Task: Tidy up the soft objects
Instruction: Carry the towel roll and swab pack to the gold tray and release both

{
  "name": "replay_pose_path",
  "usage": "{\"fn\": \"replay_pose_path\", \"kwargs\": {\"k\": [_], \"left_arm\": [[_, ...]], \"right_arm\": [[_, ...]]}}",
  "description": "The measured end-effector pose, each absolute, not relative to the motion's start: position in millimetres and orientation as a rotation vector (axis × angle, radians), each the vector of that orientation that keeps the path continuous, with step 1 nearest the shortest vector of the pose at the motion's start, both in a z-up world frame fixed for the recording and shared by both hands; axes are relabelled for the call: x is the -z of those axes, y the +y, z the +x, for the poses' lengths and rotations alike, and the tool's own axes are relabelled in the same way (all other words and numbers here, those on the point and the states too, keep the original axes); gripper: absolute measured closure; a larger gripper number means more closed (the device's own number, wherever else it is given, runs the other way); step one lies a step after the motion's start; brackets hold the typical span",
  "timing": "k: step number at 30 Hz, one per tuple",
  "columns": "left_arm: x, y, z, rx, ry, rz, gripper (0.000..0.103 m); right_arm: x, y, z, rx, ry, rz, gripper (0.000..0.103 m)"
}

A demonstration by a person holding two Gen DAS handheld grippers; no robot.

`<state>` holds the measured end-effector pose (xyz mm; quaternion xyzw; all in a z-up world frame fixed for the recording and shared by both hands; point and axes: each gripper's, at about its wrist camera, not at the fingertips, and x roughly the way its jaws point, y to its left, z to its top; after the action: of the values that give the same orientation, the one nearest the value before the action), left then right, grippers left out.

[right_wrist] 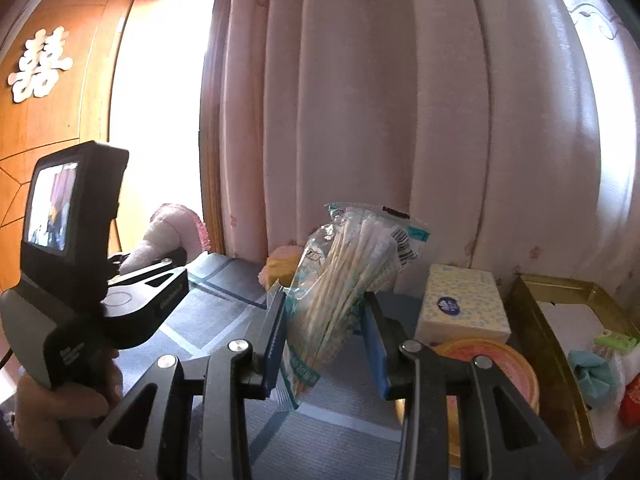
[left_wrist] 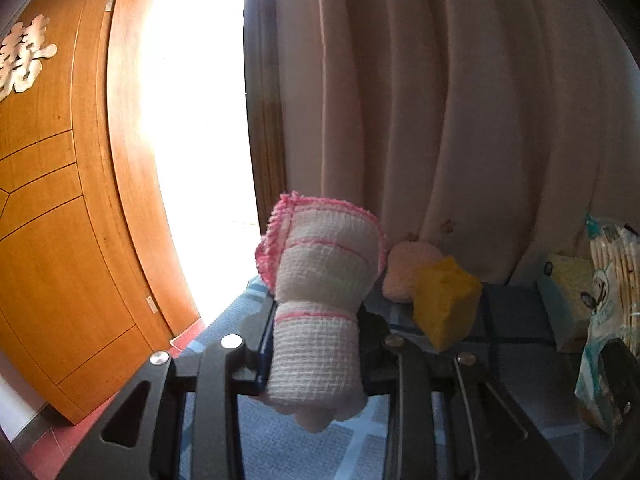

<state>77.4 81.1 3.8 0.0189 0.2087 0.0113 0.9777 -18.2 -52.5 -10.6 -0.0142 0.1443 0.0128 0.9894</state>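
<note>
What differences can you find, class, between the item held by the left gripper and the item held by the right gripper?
The left gripper holds a rolled cloth, woven white with pink trim; the right gripper holds a cotton swab packet, clear plastic around thin sticks. The rolled cloth stands nearly upright, while the cotton swab packet leans right. Both are clamped between fingers above the blue table.

Blue checked tablecloth [right_wrist: 224,320] carries yellow sponge [left_wrist: 446,304], tissue pack [right_wrist: 462,304], gold tray [right_wrist: 536,312]
</note>
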Motion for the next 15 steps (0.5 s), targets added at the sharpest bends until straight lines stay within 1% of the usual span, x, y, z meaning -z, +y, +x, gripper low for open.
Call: {"fn": "replay_pose_path", "kwargs": {"k": [15], "left_arm": [[-4, 57, 53, -0.008, 0.425, 0.043, 0.072]], "right_arm": [[9, -82, -38, 0.047, 0.253, -0.040, 0.064]]}}
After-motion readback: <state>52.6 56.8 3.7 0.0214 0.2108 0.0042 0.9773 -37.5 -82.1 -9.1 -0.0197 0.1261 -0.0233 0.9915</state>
